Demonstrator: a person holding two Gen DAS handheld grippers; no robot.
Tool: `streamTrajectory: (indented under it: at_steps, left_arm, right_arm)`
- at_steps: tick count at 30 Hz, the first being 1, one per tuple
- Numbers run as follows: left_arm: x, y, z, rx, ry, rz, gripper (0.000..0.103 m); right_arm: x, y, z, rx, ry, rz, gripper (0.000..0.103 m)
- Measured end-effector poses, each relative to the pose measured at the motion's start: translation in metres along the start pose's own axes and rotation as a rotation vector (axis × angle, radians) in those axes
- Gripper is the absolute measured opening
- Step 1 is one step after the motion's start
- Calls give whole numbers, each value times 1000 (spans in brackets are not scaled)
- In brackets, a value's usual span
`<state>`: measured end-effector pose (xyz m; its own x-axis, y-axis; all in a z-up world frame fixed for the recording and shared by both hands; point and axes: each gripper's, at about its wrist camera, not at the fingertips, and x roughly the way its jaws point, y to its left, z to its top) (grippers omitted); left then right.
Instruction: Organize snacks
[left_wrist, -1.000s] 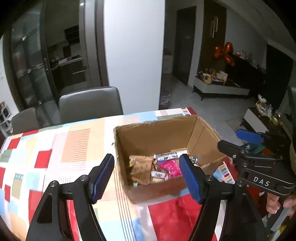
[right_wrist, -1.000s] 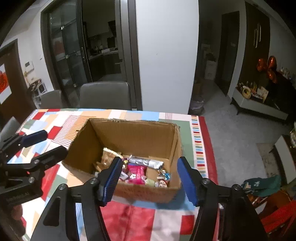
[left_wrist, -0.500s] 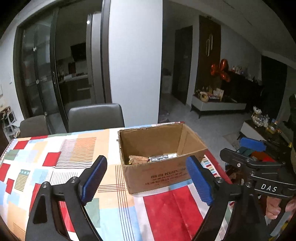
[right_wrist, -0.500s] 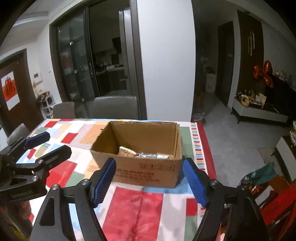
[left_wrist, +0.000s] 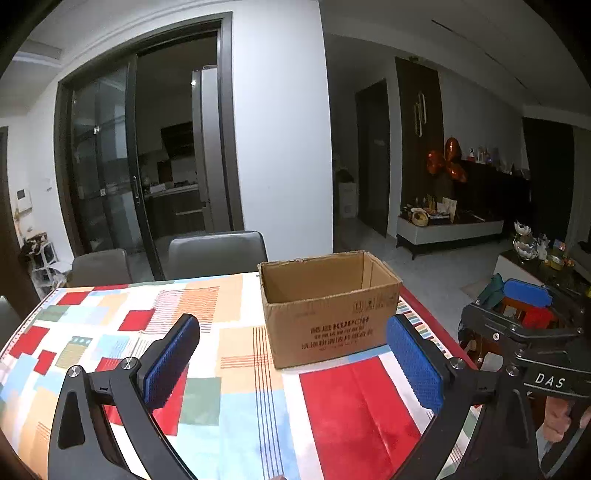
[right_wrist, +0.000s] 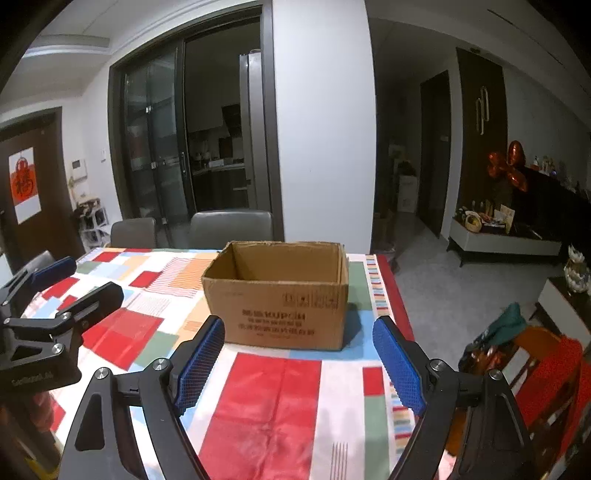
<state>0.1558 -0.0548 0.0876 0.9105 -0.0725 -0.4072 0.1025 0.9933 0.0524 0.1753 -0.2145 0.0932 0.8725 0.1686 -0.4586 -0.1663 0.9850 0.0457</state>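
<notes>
Holding both claws off the cardboard box (left_wrist: 328, 306), jaws opening, nothing between them.
Box sits on the tablecloth (right_wrist: 266, 398) ahead of my left gripper (left_wrist: 293, 369) and right gripper (right_wrist: 299, 363), apart from both.

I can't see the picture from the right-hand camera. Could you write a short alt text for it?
An open cardboard box sits on a table under a colourful patchwork tablecloth, seen between the blue pads of the right gripper, whose jaws are opening with nothing between them. The left gripper shows at the left edge, and two grey chairs stand behind the table.
</notes>
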Motion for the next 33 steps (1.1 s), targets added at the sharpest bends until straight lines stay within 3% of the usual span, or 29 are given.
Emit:
streamTrajectory:
  at_steps: [12, 23, 33]
  left_arm:
    - [-33, -10, -36, 59, -55, 62, 103]
    - [-56, -7, -49, 2, -54, 35, 103]
    - [-63, -10, -57, 11, -64, 38, 103]
  right_arm:
    - [-31, 1, -34, 19, -1, 35, 84]
    - [-53, 7, -52, 6, -13, 45, 84]
    - [-62, 7, -66, 15, -21, 33, 84]
